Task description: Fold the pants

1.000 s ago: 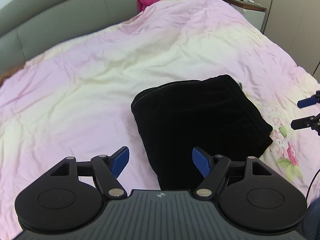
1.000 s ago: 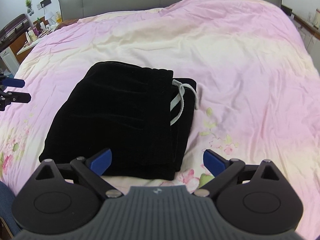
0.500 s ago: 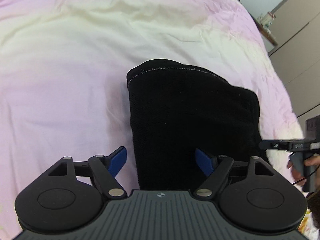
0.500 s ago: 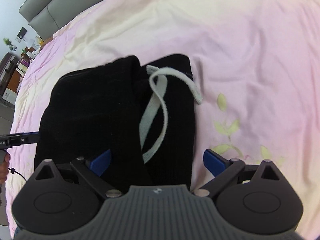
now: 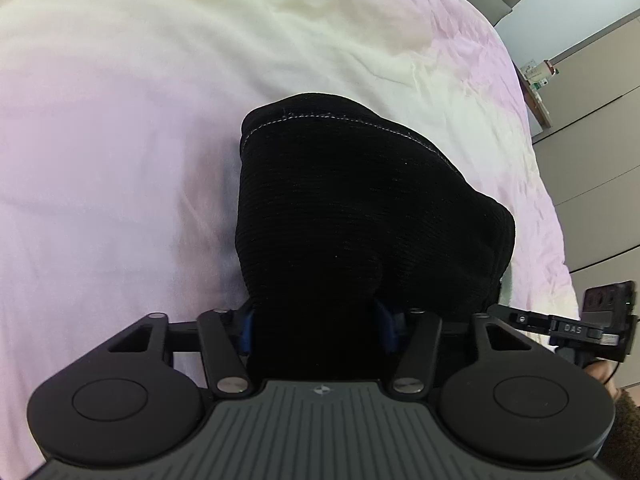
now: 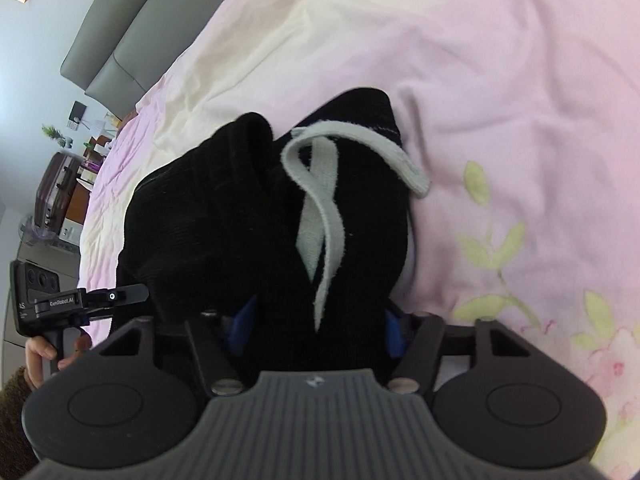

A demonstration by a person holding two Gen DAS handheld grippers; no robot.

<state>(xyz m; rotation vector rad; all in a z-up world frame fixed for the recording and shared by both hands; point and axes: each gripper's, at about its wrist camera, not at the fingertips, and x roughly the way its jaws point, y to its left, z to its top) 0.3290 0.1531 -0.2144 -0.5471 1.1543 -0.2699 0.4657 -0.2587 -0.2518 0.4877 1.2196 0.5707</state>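
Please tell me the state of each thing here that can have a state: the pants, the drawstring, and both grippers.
pants: folded, bunched on the bed, gripped at both near corners.
drawstring: loose, lying across the top.
left gripper: shut on pants; jaws have just been closing.
right gripper: shut on pants; jaws have just been closing.

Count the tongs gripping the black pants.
2: left tongs clamp the hem-side near edge of the pants; right tongs clamp the drawstring end.

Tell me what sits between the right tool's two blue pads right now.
The folded black pants, with the pale drawstring trailing down into the gap; the right tool has just been closing on them, seen in the right wrist view.
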